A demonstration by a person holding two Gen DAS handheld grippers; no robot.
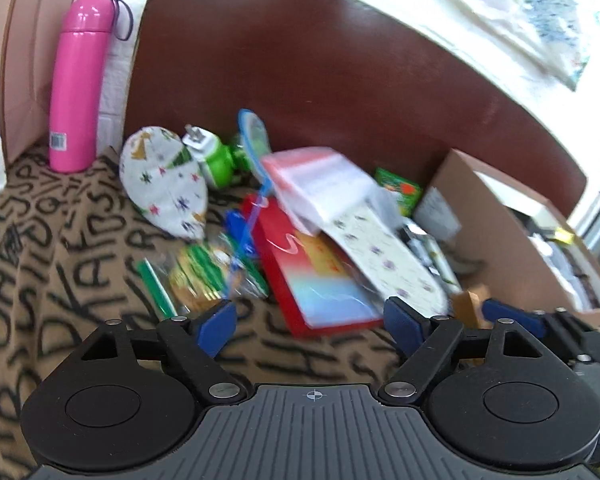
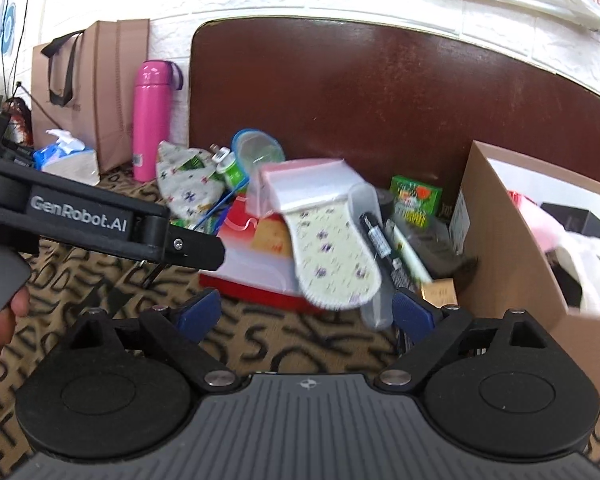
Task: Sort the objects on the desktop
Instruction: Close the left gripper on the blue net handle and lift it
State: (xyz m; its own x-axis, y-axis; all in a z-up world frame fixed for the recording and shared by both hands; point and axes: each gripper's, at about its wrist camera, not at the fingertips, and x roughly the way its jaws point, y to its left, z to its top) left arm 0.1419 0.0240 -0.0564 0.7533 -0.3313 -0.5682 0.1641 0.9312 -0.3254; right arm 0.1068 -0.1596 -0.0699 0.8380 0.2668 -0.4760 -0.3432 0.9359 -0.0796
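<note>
Both grippers are released and hold nothing: the left gripper [image 1: 309,322] and the right gripper [image 2: 306,314] hover with fingers spread above the letter-patterned cloth [image 1: 60,264]. The sorting seems only begun, I judge, because the pile of objects [image 1: 300,216] with the red box [image 1: 320,280], the flowered insole [image 2: 332,256] and the green bottle [image 1: 218,160] lies in disorder against the brown board, while the cardboard box [image 2: 500,240] at the right already contains some things. The pile is blurred, so several small items are hard to name, and the contents of the cardboard box are partly cut off.
</note>
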